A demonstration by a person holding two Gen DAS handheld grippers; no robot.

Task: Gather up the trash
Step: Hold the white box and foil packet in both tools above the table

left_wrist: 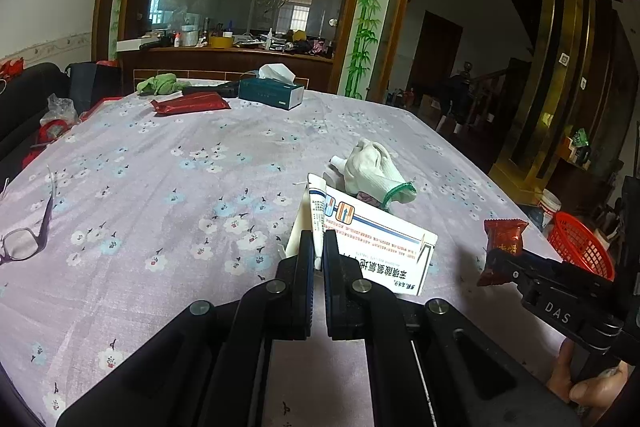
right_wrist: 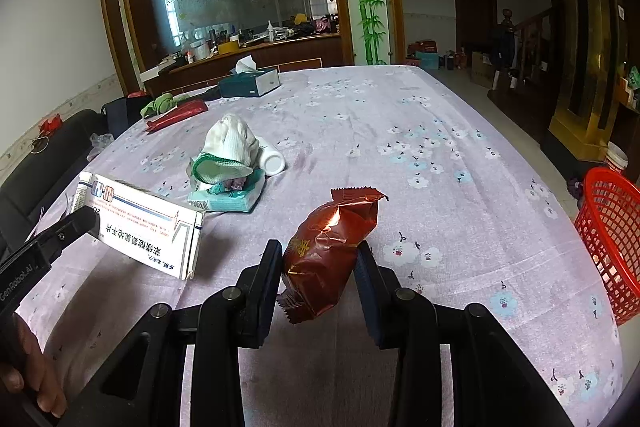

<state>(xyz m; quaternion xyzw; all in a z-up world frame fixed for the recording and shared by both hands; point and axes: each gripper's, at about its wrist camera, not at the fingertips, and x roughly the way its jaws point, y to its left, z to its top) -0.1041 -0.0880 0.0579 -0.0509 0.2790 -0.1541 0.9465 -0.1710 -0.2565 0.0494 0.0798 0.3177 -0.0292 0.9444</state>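
Left gripper [left_wrist: 319, 251]: jaws pinching the flap of the white medicine box [left_wrist: 376, 247], holding it above the worktop [left_wrist: 160, 187].
Right gripper [right_wrist: 320, 267]: jaws clamping the red-brown snack wrapper [right_wrist: 332, 251], holding it off the cloth.
Red basket [right_wrist: 612, 247]: sitting beyond the worktop's right edge.
White glove [right_wrist: 230, 147]: lying on a tissue pack [right_wrist: 228, 197].

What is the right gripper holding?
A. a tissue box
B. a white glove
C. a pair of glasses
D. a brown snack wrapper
D: the right gripper has its fingers closed on the brown snack wrapper, lifted above the table, while the glove lies on the table farther off.
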